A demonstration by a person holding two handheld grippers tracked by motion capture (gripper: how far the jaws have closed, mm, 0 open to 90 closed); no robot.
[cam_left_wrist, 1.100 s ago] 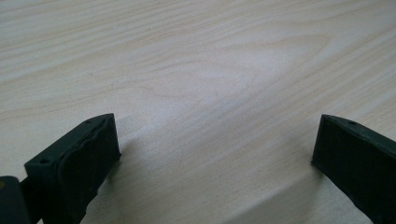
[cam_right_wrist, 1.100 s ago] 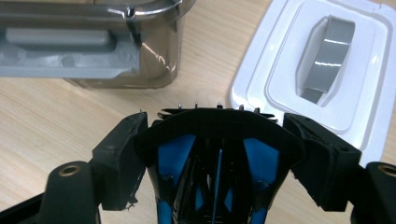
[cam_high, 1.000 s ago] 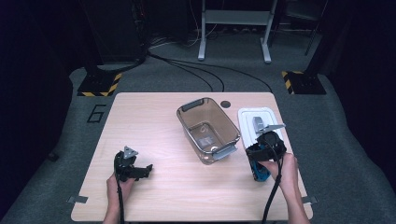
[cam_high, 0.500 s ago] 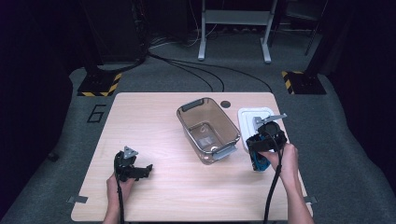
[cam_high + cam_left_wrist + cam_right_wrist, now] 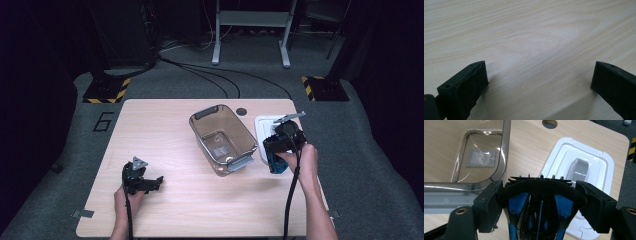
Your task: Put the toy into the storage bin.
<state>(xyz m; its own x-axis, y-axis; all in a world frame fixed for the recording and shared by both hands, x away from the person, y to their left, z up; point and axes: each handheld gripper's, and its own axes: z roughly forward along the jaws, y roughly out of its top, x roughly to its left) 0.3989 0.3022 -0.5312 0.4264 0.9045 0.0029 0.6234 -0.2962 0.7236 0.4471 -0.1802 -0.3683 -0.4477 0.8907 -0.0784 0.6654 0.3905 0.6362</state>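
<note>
My right gripper (image 5: 273, 151) is shut on a black and blue plastic object (image 5: 274, 162), lifted above the table's right side beside the clear brown bin (image 5: 222, 137). In the right gripper view both jaws of my right gripper (image 5: 541, 202) press the sides of the black and blue object (image 5: 539, 197), with the bin (image 5: 481, 157) at left and a white lid (image 5: 584, 167) behind. The bin holds nothing but a label on its floor. My left gripper (image 5: 152, 183) rests near the table's front left, open. The left gripper (image 5: 539, 77) has bare wood between its jaws.
The white lid (image 5: 264, 127) lies flat on the wooden table (image 5: 165, 130) right of the bin, partly under my right hand. A round hole (image 5: 241, 111) sits near the table's far edge. Cables and a metal stand lie on the floor beyond.
My right gripper has risen and moved away from the front edge with the black and blue object, now over the white lid's near part. The left gripper has stayed still.
</note>
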